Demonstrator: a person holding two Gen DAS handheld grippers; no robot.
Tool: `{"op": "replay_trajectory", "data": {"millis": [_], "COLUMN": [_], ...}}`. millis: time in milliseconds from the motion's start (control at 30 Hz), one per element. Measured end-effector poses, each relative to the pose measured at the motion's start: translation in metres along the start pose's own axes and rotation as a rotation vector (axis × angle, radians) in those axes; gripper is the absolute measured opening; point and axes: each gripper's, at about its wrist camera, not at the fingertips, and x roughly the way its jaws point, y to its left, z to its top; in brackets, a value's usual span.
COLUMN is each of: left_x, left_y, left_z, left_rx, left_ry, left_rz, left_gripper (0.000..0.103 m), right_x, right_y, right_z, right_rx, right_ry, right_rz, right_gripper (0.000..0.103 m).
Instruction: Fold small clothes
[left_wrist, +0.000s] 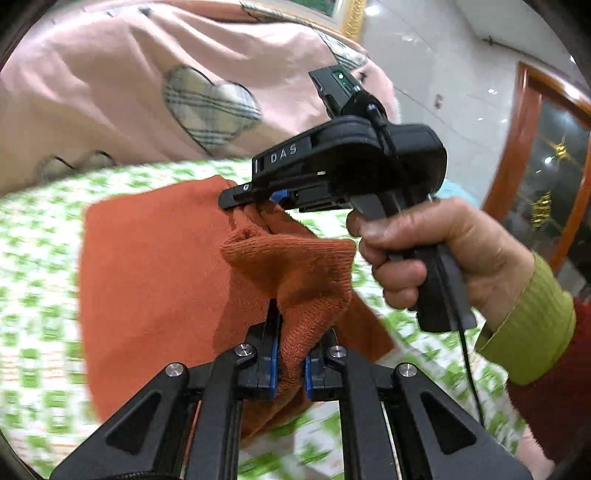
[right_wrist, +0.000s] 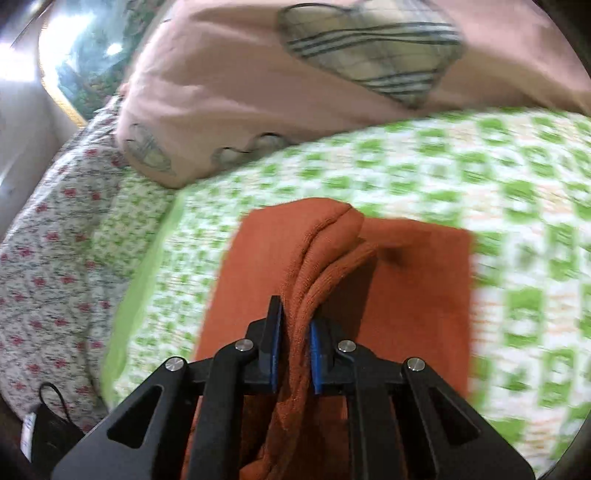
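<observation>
An orange knitted garment (left_wrist: 147, 258) lies partly lifted on a green checked bed cover (left_wrist: 37, 240). In the left wrist view my left gripper (left_wrist: 291, 362) is shut on a bunched ribbed edge of it. Further ahead, a person's hand (left_wrist: 443, 251) holds my right gripper (left_wrist: 240, 197), which pinches another fold of the same garment. In the right wrist view the right gripper (right_wrist: 295, 350) is shut on a thick gathered fold of the orange garment (right_wrist: 406, 295). The rest of the cloth lies flat on the cover below.
A pink quilt with plaid hearts (left_wrist: 110, 92) (right_wrist: 240, 92) is heaped at the far side of the bed. A floral sheet (right_wrist: 55, 258) lies at the left, and a black item (right_wrist: 51, 424) sits at the bottom left. A wooden door frame (left_wrist: 517, 147) stands at the right.
</observation>
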Motion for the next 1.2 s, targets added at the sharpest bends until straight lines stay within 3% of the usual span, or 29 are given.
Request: {"op": "replay_trajectory", "data": {"millis": [167,367,533,667,767,867,900,933,1033,1200], "left_x": [0.037,0.059,0.064,0.052,0.033,0.01,0.0,-0.008,-0.03,-0.03], "left_y": [-0.013,-0.01,-0.012,-0.012,-0.005,0.01,0.017,0.021,0.047,0.093], "left_z": [-0.009,-0.015,-0.011,-0.01,-0.013,-0.017,-0.018,-0.02,-0.022,-0.017], "left_rx": [-0.02,-0.033,-0.028,-0.042,-0.071,-0.103,-0.118,-0.13,-0.2,-0.312], "left_ry": [0.082,0.131,0.148,0.162,0.166,0.153,0.143,0.135,0.106,0.111], "left_rz": [-0.061,-0.063,-0.055,-0.074,-0.09,-0.076,-0.065,-0.055,-0.014,0.034], "left_gripper": [0.008,0.009,0.011,0.022,0.037,0.041,0.042,0.047,0.059,0.063], "right_x": [-0.009,-0.003,-0.003,-0.012,-0.023,-0.038,-0.045,-0.052,-0.068,-0.056], "right_y": [-0.045,-0.054,-0.058,-0.06,-0.055,-0.058,-0.061,-0.064,-0.063,-0.04], "right_z": [-0.017,-0.026,-0.028,-0.035,-0.04,-0.043,-0.045,-0.046,-0.052,-0.059], "right_rx": [0.068,0.031,0.033,0.023,-0.006,-0.001,0.022,0.059,0.123,0.063], "right_ry": [0.002,0.017,-0.001,-0.013,-0.034,-0.051,-0.06,-0.073,-0.099,-0.047], "right_rz": [-0.059,-0.126,-0.13,-0.17,-0.247,-0.375,-0.374,-0.337,-0.237,-0.184], "right_gripper": [0.014,0.014,0.014,0.02,0.021,0.024,0.024,0.029,0.073,0.076]}}
